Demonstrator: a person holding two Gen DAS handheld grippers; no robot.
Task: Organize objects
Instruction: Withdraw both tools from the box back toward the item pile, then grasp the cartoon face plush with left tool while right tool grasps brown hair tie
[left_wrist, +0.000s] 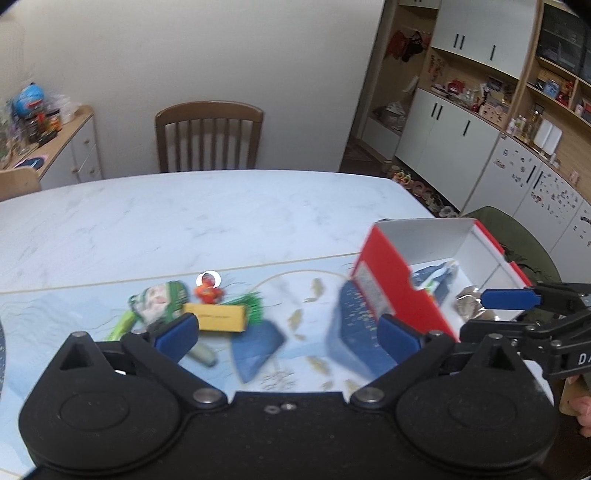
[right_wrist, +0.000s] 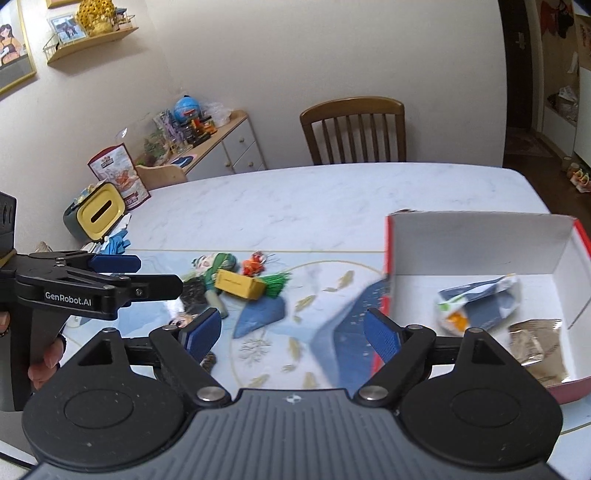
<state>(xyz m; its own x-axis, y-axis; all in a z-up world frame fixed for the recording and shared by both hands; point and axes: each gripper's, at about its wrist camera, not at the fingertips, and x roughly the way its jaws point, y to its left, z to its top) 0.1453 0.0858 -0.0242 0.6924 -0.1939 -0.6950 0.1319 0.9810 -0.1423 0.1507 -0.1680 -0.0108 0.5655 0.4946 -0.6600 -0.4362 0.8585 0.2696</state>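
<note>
Both grippers empty, jaws wide apart: left gripper, right gripper. Yellow box lies ahead-left of the right gripper in a small clutter pile, red carton ahead-right. Box looks light, stiff, probably slick; best pinched across its short flat sides.

Wooden chair behind marble table, white sideboard, yellow-lidded bin
</note>
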